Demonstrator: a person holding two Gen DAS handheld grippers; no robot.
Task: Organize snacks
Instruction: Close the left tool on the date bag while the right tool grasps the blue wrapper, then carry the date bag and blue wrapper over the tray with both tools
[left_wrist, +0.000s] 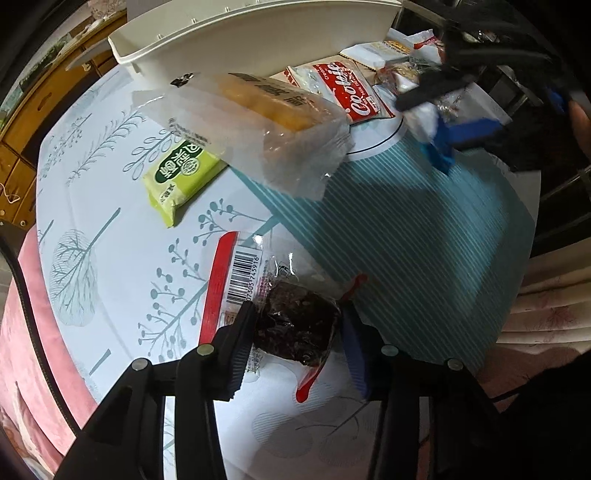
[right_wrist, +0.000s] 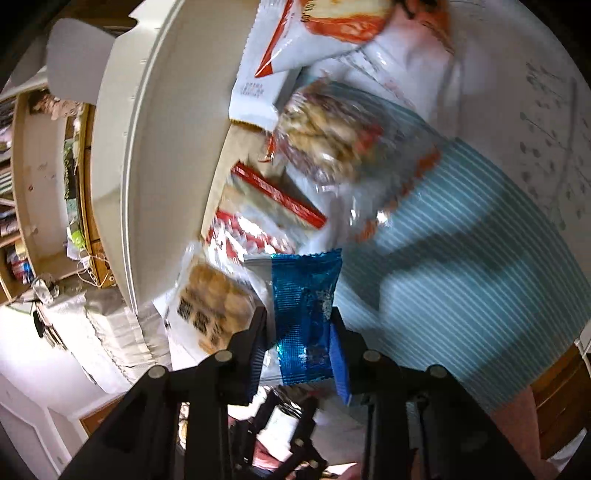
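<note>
A dark brown snack in a clear wrapper with red ends and a barcode (left_wrist: 295, 325) sits clamped between two fingers above the table's patterned cloth (left_wrist: 110, 229). A shiny blue foil packet (right_wrist: 304, 314), crimped at its top edge, hangs upright, pinched at its sides. On the cloth lie a green packet (left_wrist: 183, 177), a yellow cake in a clear bag (left_wrist: 266, 110) resting on its end, and a red cookie pack (left_wrist: 354, 92), all beside the cream tray (left_wrist: 236, 37) at the table's far edge.
</note>
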